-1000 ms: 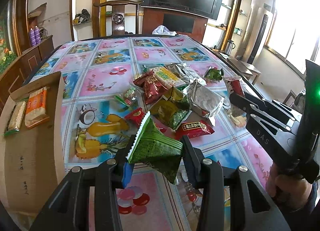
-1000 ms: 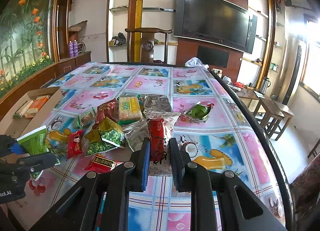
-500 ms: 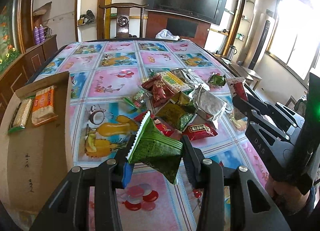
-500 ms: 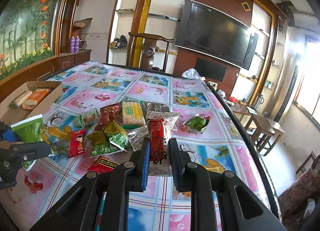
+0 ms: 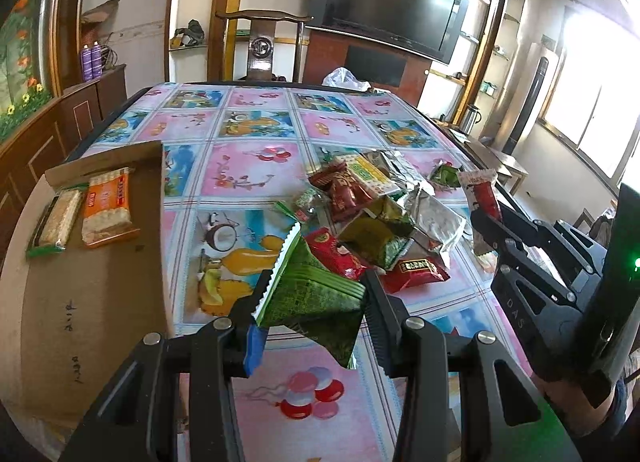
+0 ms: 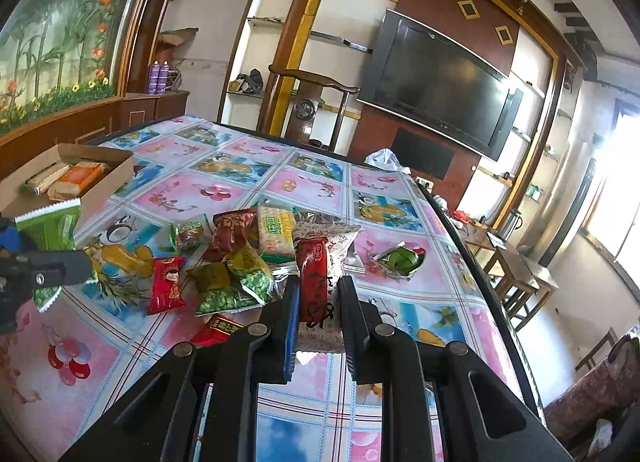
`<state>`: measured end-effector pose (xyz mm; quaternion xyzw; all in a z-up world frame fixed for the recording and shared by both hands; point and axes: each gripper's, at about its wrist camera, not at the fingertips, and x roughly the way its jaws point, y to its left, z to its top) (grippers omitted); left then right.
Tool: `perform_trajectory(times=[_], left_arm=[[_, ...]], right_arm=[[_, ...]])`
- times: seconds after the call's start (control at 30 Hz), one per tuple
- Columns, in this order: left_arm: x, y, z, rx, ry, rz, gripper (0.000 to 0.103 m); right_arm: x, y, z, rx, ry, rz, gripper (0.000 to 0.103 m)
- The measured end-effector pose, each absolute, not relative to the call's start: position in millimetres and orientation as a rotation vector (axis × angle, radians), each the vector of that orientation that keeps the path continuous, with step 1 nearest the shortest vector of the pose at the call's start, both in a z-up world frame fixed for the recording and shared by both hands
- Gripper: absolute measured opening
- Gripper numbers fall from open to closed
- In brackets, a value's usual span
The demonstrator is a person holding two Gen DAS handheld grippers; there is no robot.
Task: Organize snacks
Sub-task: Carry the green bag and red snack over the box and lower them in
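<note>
My left gripper [image 5: 314,294] is shut on a green snack packet [image 5: 316,294] and holds it above the table's near edge, right of the cardboard box [image 5: 92,274]. The box holds an orange cracker packet [image 5: 106,206] and a pale bar [image 5: 54,224]. My right gripper [image 6: 318,294] is shut on a red-and-white snack packet [image 6: 316,274], lifted over the table. A pile of loose snacks [image 5: 372,214] lies mid-table between both grippers. The right gripper also shows in the left wrist view [image 5: 486,218].
The table has a fruit-patterned cloth [image 5: 256,118]. A wooden chair [image 5: 262,46] stands at its far end, with a white plastic bag [image 5: 344,78] on the far right corner. A lone green packet [image 6: 400,258] lies right of the pile. Stools [image 6: 516,274] stand to the right.
Both grippers have risen and tilted up with their packets still held. The left one has shifted a little toward the box. The pile has not moved.
</note>
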<state>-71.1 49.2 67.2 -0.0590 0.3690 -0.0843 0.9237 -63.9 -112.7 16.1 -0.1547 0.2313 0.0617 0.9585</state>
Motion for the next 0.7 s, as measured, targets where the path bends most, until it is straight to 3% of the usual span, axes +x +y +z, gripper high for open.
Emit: perform_trajectory(times=[0.7], left_arm=[[-76,117,71,-0.222,0.72,-0.074,0.042]], right_arm=[[-71,-59,24,-0.417,0.438,0.201,0.02]])
